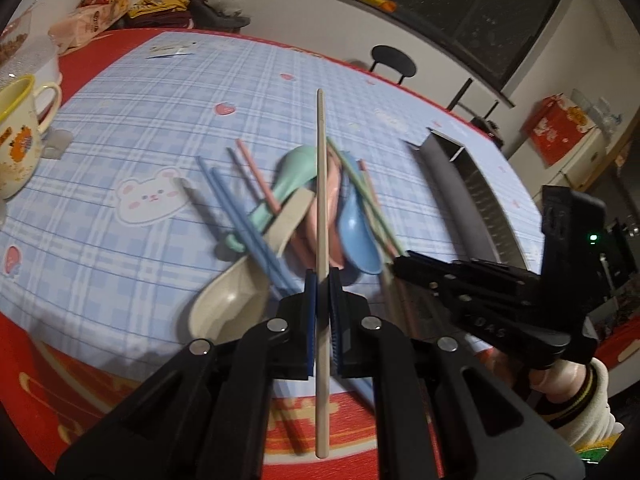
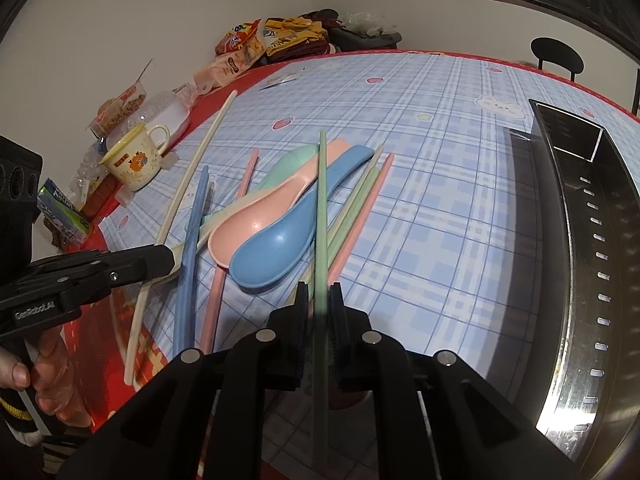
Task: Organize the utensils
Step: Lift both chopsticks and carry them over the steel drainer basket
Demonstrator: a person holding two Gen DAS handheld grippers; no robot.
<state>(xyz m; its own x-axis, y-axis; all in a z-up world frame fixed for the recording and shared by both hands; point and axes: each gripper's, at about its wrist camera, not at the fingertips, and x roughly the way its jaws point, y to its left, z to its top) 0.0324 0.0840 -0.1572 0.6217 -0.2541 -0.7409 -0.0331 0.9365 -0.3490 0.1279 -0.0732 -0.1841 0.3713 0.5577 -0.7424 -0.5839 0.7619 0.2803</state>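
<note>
The left gripper (image 1: 323, 280) is clamped on a cream chopstick (image 1: 322, 184), and the right gripper (image 2: 319, 294) is clamped on a green chopstick (image 2: 321, 200); each stick runs lengthwise between its jaws and sticks out well past the fingertips. Both are held above the pile of utensils (image 2: 272, 216), which lies on the blue checked tablecloth (image 2: 420, 184) to the left of the steel utensil holder (image 2: 580, 240). In that pile a blue spoon (image 2: 276, 248) lies nearest, a pink spoon (image 2: 260, 216) beside it, with a mint spoon (image 1: 280, 184), blue chopsticks (image 1: 240, 216) and pink chopsticks (image 2: 360, 216) crossed around them. To do this step well, I judge each stick should be lifted clear of the pile before swinging toward the holder, kept level so the long free end does not sweep the spoons. The grip looks off-centre, so slow turning would limit pivoting; the holder's far compartment (image 2: 572, 136) seems the likely target.
</note>
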